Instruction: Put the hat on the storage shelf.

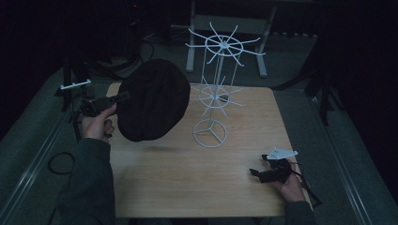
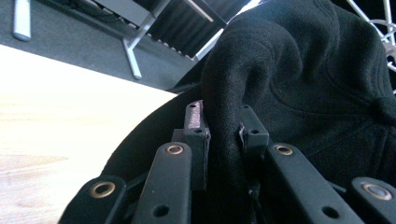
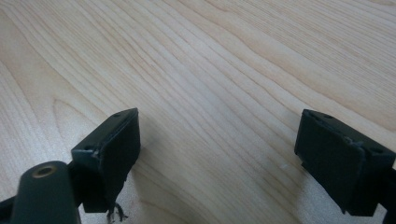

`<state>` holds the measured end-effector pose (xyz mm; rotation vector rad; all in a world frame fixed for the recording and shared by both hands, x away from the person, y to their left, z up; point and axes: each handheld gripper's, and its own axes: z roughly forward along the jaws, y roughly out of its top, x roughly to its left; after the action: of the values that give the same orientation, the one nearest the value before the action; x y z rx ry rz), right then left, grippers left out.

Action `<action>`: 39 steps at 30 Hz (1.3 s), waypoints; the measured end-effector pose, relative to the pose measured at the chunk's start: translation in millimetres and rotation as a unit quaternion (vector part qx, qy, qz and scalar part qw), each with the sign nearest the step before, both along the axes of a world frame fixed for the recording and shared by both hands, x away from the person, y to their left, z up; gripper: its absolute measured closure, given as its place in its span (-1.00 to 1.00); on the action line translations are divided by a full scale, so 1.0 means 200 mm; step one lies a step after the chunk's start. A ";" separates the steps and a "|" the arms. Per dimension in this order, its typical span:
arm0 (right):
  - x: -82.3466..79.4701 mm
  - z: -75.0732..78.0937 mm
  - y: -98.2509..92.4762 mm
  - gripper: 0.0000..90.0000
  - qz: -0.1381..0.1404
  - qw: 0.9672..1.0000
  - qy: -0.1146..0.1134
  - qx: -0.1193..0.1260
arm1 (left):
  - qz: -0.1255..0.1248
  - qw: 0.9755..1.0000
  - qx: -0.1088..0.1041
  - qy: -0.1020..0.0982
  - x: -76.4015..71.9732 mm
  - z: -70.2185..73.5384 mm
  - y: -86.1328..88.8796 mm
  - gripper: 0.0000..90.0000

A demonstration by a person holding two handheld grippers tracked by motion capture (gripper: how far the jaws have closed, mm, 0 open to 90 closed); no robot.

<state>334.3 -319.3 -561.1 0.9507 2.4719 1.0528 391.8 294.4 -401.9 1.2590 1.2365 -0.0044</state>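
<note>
Hanging limp and light at the frame's centre-left above the worktop (image 1: 187,178), the soft black hat (image 1: 152,101) is pinched by the left hand-held gripper (image 2: 223,126) at a fabric fold, while the right hand-held gripper (image 3: 217,158) is held wide open, empty.

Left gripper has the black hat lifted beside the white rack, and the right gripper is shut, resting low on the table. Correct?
Not quite. The right gripper is open: the right gripper view shows its jaws wide apart over bare table. The rest holds: the left gripper is shut on the black hat, lifted beside the white rack.
</note>
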 end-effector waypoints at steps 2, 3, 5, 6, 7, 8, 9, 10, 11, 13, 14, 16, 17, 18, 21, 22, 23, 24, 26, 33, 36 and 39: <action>0.00 0.00 0.00 -0.69 0.000 1.000 0.000 0.000 | 0.000 1.000 -0.001 -0.002 0.00 0.01 -0.01 0.76; 0.00 0.00 0.00 -0.69 0.000 1.000 0.000 0.000 | 0.000 1.000 -0.001 -0.002 0.01 0.01 -0.01 0.76; 0.00 0.00 0.00 -0.69 0.000 1.000 0.000 0.000 | 0.000 1.000 -0.004 -0.001 0.01 0.02 -0.02 0.75; 0.00 0.00 0.00 -0.69 0.000 1.000 0.000 0.000 | 0.001 1.000 -0.006 -0.002 0.01 0.03 -0.02 0.75; 0.00 0.00 0.00 -0.69 0.000 1.000 0.000 0.000 | 0.000 1.000 -0.008 -0.003 0.02 0.03 -0.02 0.75; 0.00 0.00 0.00 -0.69 0.000 1.000 0.000 0.000 | 0.000 1.000 -0.012 -0.003 0.02 0.03 -0.02 0.74; 0.00 0.00 0.00 -0.69 0.000 1.000 0.000 0.000 | 0.001 1.000 -0.016 -0.004 0.02 0.03 -0.02 0.74; 0.00 0.00 0.00 -0.69 0.000 1.000 0.000 0.000 | 0.000 1.000 -0.018 -0.006 0.03 0.04 -0.02 0.74; 0.00 0.00 0.00 -0.69 0.000 1.000 0.000 0.000 | 0.000 1.000 -0.022 -0.006 0.03 0.04 -0.02 0.74; 0.00 0.00 0.00 -0.69 0.000 1.000 0.000 0.000 | 0.000 1.000 -0.027 -0.008 0.03 0.04 -0.02 0.74; 0.00 0.00 0.00 -0.69 0.000 1.000 0.000 0.000 | 0.000 1.000 -0.030 -0.008 0.04 0.04 -0.02 0.74; 0.00 0.00 0.00 -0.69 0.000 1.000 0.000 0.000 | 0.001 0.999 -0.033 -0.009 0.04 0.05 -0.02 0.74; 0.00 0.00 0.00 -0.69 0.000 1.000 0.000 0.000 | 0.003 0.999 -0.036 -0.008 0.04 0.06 -0.03 0.74; 0.00 0.00 0.00 -0.69 0.000 1.000 0.000 0.000 | 0.004 0.999 -0.038 -0.009 0.05 0.06 -0.03 0.74; 0.00 0.00 0.00 -0.69 0.000 1.000 0.000 0.000 | 0.009 0.999 -0.042 -0.009 0.05 0.07 -0.03 0.74; 0.00 0.00 0.00 -0.69 0.000 1.000 0.000 0.000 | 0.010 0.999 -0.044 -0.010 0.05 0.08 -0.03 0.74; 0.00 0.00 0.00 -0.69 0.000 1.000 0.000 0.000 | 0.011 0.999 -0.048 -0.011 0.05 0.08 -0.03 0.74; 0.00 0.00 0.00 -0.69 0.000 1.000 0.000 0.000 | 0.011 0.998 -0.053 -0.011 0.06 0.08 -0.03 0.74; 0.00 0.00 0.00 -0.69 0.000 1.000 0.000 0.000 | 0.011 0.998 -0.060 -0.010 0.06 0.08 -0.03 0.74; 0.00 0.00 0.00 -0.69 0.000 1.000 0.000 0.000 | 0.016 0.997 -0.069 -0.019 0.06 0.08 -0.02 0.74; 0.00 0.00 0.00 -0.69 0.000 1.000 -0.001 0.000 | 0.017 0.997 -0.077 -0.021 0.06 0.08 -0.02 0.74; 0.00 0.00 0.00 -0.69 0.001 1.000 -0.001 -0.001 | 0.017 0.996 -0.082 -0.023 0.07 0.09 -0.02 0.74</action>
<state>334.4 -319.5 -561.1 0.9478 2.4725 1.0517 405.3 290.2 -383.9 1.0904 1.1939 -0.0513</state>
